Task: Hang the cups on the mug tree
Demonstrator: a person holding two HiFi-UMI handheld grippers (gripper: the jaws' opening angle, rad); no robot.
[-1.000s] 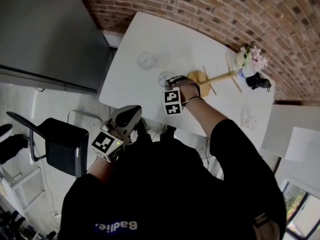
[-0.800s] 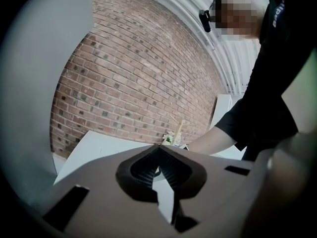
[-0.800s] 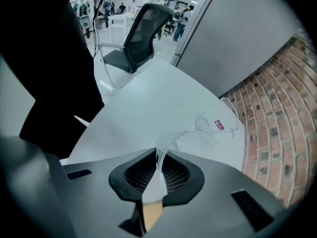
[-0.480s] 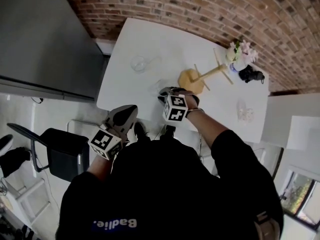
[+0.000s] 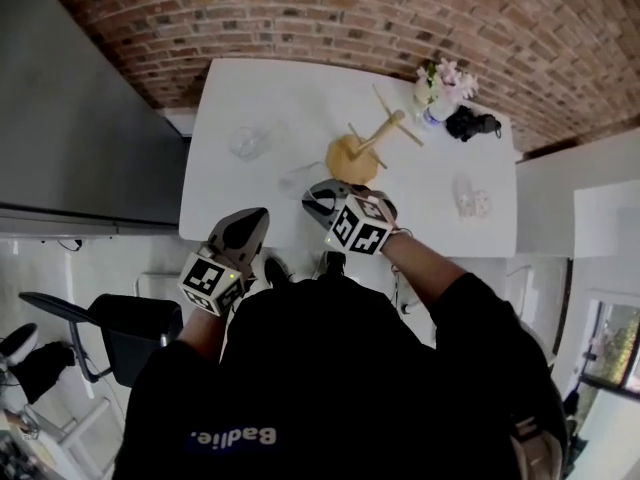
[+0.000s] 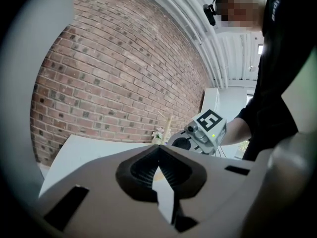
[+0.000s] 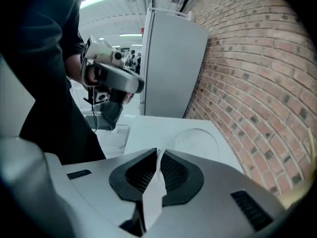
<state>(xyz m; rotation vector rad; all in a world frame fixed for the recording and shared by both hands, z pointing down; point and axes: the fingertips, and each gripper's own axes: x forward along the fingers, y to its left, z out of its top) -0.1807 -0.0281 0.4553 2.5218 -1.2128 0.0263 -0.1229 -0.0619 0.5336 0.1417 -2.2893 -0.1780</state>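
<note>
A wooden mug tree point(image 5: 356, 154) stands mid-table, its pegged stem slanting toward the wall. One clear glass cup point(image 5: 299, 178) sits just left of its base, and my right gripper point(image 5: 314, 195) is at it. In the right gripper view the cup's point(image 7: 198, 139) thin edge runs into the narrow slit between the closing jaws point(image 7: 157, 153). A second glass cup point(image 5: 248, 140) lies farther left, a third point(image 5: 470, 200) at the right. My left gripper point(image 5: 254, 218) hangs shut and empty off the table's near edge point(image 6: 158, 151).
The white table point(image 5: 270, 88) backs onto a brick wall. A vase of flowers point(image 5: 441, 82) and a black object point(image 5: 470, 123) stand at its far right corner. A grey cabinet point(image 5: 70, 98) is on the left, and a black chair point(image 5: 130, 320) is on the floor below.
The head view has swung, lifting the table higher in frame. My right gripper has drawn back from the tree's base and turned toward the near cup. The left gripper has stayed put.
</note>
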